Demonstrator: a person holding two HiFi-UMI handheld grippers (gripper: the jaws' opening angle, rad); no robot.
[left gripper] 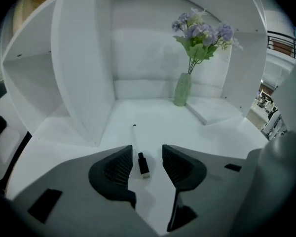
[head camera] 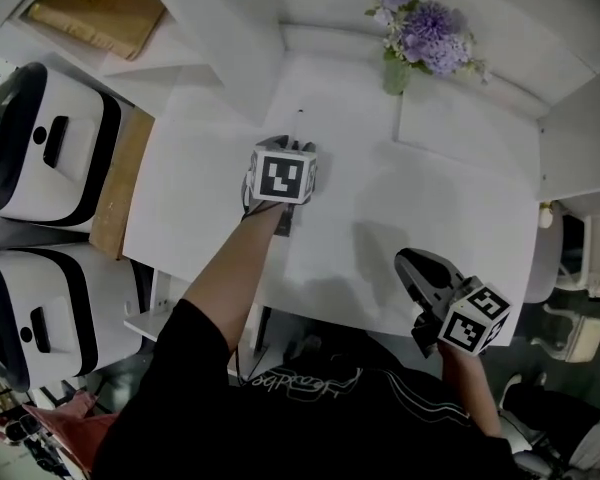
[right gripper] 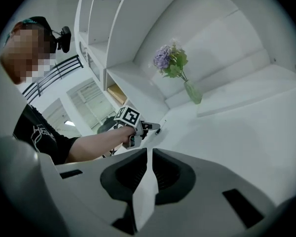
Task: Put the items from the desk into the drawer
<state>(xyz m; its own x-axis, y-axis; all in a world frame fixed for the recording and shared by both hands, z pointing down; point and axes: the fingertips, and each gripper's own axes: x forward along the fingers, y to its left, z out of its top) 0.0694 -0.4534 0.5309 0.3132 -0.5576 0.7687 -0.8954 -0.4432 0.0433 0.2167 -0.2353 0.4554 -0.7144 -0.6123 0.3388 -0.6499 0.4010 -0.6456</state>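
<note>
Straddles the pen [left gripper: 143, 165] with the left gripper [left gripper: 147, 151], closest to the lens: jaws spread, one ribbed pad on either side, neither touching it. Lies flat on the white desk [head camera: 380, 218], black cap toward the gripper and slim white barrel pointing off toward the vase [left gripper: 182, 89], stopping well short of it and a little to its left. Stands at the back of the desk, pale green and upright, with purple and white flowers [left gripper: 202, 33] spreading above it. Adds a low white slab [left gripper: 214, 110] just right of the vase and an upright white panel [left gripper: 84, 58] well to its left. Holds the right gripper [right gripper: 148, 151] far on the near side of the vase, close to the desk's front edge, jaws pressed together with nothing between them. Reaches in from that same near side with a bare forearm [head camera: 230, 278] below a black sleeve, marker cube on top of the left gripper. Farther left of the vase, past the desk's edge, shows two white units [head camera: 40, 148] with black fronts, of a kind hard to tell, and a brown cardboard sheet [head camera: 100, 8] on a shelf.
</note>
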